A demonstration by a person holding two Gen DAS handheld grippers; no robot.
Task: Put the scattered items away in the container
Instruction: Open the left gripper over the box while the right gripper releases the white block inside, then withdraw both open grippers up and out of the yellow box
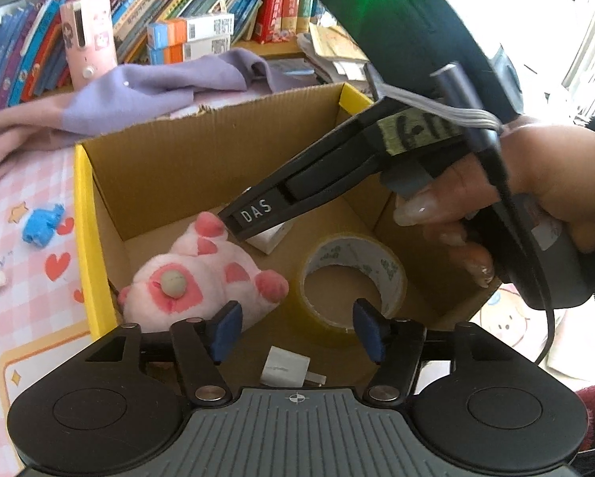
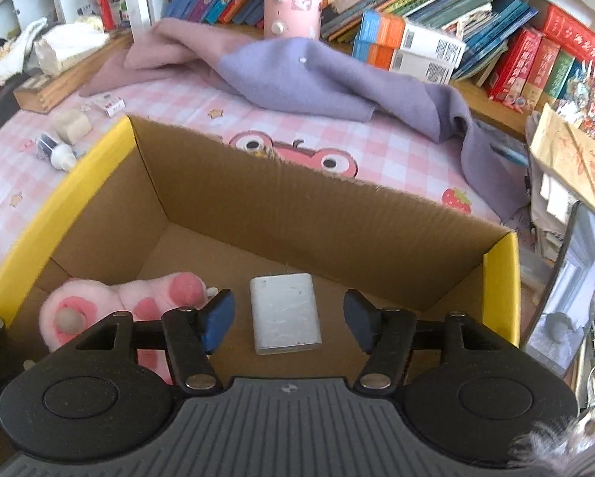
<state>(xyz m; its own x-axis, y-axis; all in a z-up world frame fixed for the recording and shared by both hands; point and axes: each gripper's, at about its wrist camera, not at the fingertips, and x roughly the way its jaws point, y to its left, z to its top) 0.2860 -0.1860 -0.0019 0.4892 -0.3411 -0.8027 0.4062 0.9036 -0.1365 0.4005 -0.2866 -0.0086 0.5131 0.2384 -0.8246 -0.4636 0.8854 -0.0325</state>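
A cardboard box with a yellow rim point(image 1: 84, 214) point(image 2: 504, 278) holds a pink plush toy point(image 1: 194, 278) point(image 2: 99, 302), a roll of clear tape point(image 1: 353, 274) and a small white plug point(image 1: 285, 369). My left gripper point(image 1: 297, 332) hangs open over the box floor, above the plug, with nothing between its pads. My right gripper point(image 2: 289, 320) is open too. A white charger block point(image 2: 285, 314) lies on the box floor between its blue pads, with a gap on each side. In the left wrist view the right gripper point(image 1: 238, 224) reaches into the box, held by a hand point(image 1: 536, 183).
On the pink checked tablecloth left of the box lie a blue toy point(image 1: 43, 224), a small white bottle point(image 2: 61, 155), a beige block point(image 2: 73, 127) and a tiny carton point(image 2: 109, 103). A purple cloth point(image 2: 317, 75) and a row of books point(image 2: 436, 8) lie behind the box.
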